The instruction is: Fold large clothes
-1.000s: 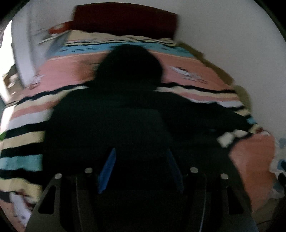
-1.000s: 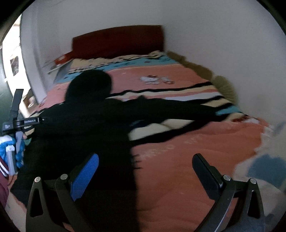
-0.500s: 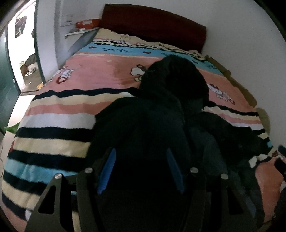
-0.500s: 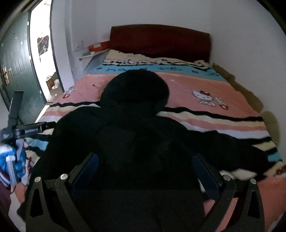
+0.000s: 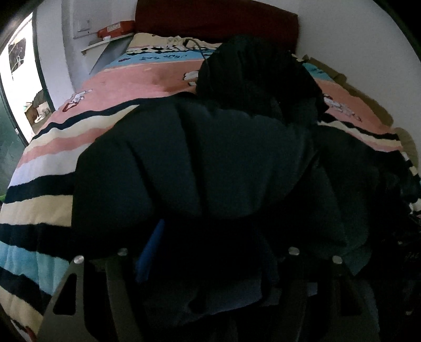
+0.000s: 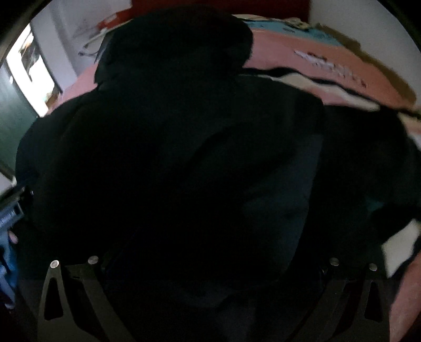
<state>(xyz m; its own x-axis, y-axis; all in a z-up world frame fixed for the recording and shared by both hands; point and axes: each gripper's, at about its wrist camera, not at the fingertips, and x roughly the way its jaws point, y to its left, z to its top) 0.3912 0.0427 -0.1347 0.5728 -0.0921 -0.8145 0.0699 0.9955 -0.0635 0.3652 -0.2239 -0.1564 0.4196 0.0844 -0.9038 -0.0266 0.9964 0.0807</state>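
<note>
A dark hooded jacket (image 5: pixel 210 163) is lying spread across the near end of a bed (image 5: pixel 39 210), its hood (image 5: pixel 252 79) pointing toward the dark red headboard (image 5: pixel 215 21) and one sleeve (image 5: pixel 368 163) trailing toward the bed's right edge. It is covering much of a striped blanket (image 5: pixel 47 163) in pink, cream, black and blue. Beyond the bed's left edge, a small shelf (image 5: pixel 105 43) carrying an orange box (image 5: pixel 115 27) is sitting against the white wall, with a bright doorway (image 5: pixel 21 86) further left.

The left wrist view is showing the jacket's folds and the bedding clearly; the right wrist view is blurred and almost wholly filled by black cloth (image 6: pixel 184 157), with only a strip of blanket along the far right.

The left gripper (image 5: pixel 210 252) is hovering over the jacket's lower hem, its jaws having just been opening, and dark fabric is bunching between the blue-padded fingers (image 5: pixel 150 252); the pads no longer appear to be pressing on it, though the shadow there makes this uncertain. The right gripper (image 6: pixel 210 265) is standing spread wide above the jacket, and whether its fingertips are touching the cloth cannot be told.
</note>
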